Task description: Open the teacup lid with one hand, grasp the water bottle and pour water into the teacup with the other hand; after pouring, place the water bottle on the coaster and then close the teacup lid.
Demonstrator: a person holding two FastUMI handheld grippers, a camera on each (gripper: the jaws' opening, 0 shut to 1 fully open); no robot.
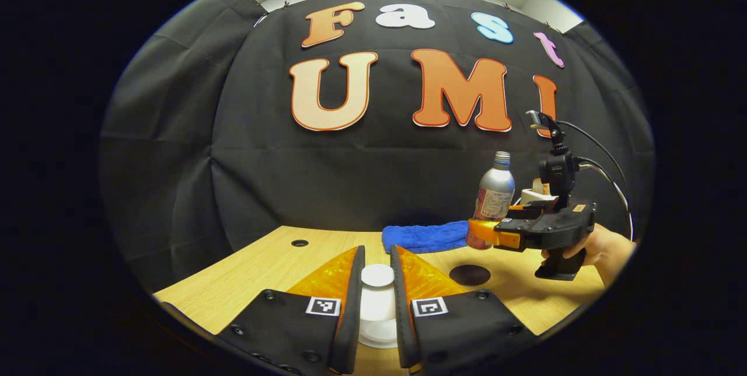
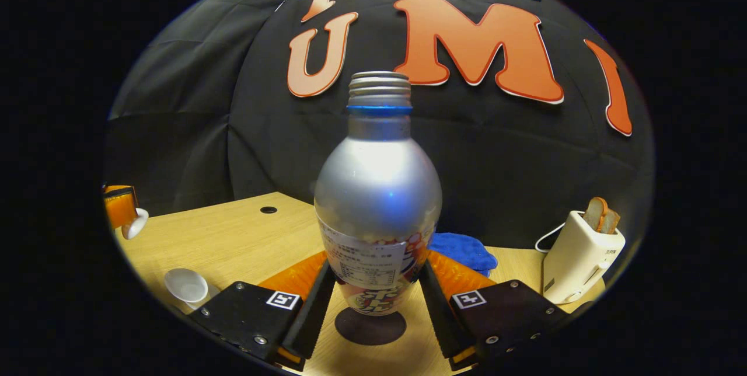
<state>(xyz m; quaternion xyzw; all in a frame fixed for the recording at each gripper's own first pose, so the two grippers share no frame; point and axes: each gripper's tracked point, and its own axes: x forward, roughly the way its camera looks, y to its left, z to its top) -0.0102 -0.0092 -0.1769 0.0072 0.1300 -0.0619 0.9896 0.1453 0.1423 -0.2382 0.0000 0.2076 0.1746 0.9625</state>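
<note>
In the left gripper view, the left gripper (image 1: 377, 297) fills the near foreground, its two fingers closed narrowly on a white teacup lid (image 1: 377, 276), one finger pressing each side of its knob. The lid's wider white rim shows below, between the fingers, and whether it rests on the cup or is lifted cannot be told. Beyond the fingertips lies a light wooden table (image 1: 257, 271). A little farther right on the table is a dark round coaster (image 1: 470, 274), bare on top. Behind it lies a folded blue cloth (image 1: 425, 237).

Farther right, a hand (image 1: 601, 250) holds the right gripper (image 1: 480, 233), which grips a silver water bottle (image 1: 495, 195) upright in the air, above and just behind the coaster.

In the right gripper view, the fingers are clamped on the lower body of the water bottle (image 2: 378, 195), one on each side of its label. The bottle stands upright with its screw cap on, and the coaster (image 2: 370, 328) lies just below its base. At near left an open white teacup (image 2: 185, 286) sits on the table (image 2: 233, 230). At far right stands a white toaster (image 2: 580, 259) with bread slices in it.
</note>
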